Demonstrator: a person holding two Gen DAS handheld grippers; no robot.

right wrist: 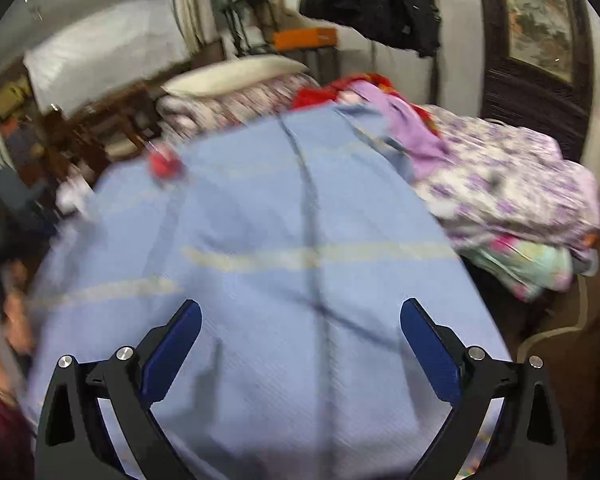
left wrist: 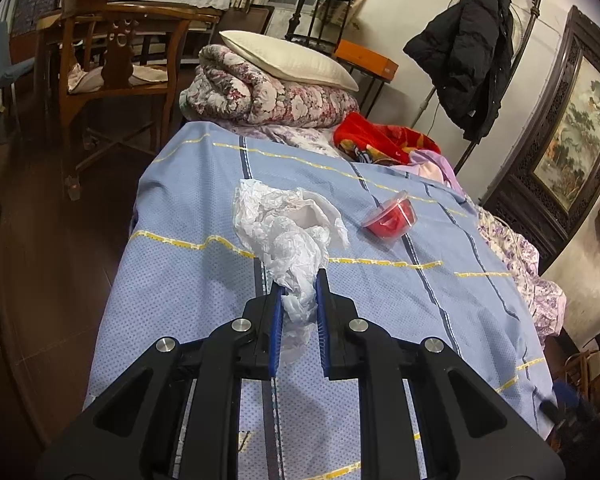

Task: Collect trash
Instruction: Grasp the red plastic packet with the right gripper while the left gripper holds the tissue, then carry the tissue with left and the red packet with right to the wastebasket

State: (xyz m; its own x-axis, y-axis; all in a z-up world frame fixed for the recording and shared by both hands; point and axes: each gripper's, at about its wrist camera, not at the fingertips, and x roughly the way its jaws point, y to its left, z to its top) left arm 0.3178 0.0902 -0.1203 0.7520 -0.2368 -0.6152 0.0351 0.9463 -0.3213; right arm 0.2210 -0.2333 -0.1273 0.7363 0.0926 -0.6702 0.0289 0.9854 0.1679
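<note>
A crumpled white plastic bag (left wrist: 288,228) lies on the blue striped bed sheet (left wrist: 188,288). My left gripper (left wrist: 300,280) is shut on the bag's near end, its blue pads pinching the plastic. A small clear cup with red contents (left wrist: 392,216) sits on the sheet to the right of the bag. In the blurred right wrist view the red cup (right wrist: 165,165) shows at the far left of the sheet (right wrist: 280,280). My right gripper (right wrist: 300,312) is open and empty above the sheet.
A folded floral quilt (left wrist: 268,100) with a pillow (left wrist: 288,60) lies at the bed's far end, beside a red blanket (left wrist: 384,140). A wooden chair (left wrist: 112,68) stands left. A black coat (left wrist: 468,56) hangs right. Purple floral bedding (right wrist: 508,188) lies right.
</note>
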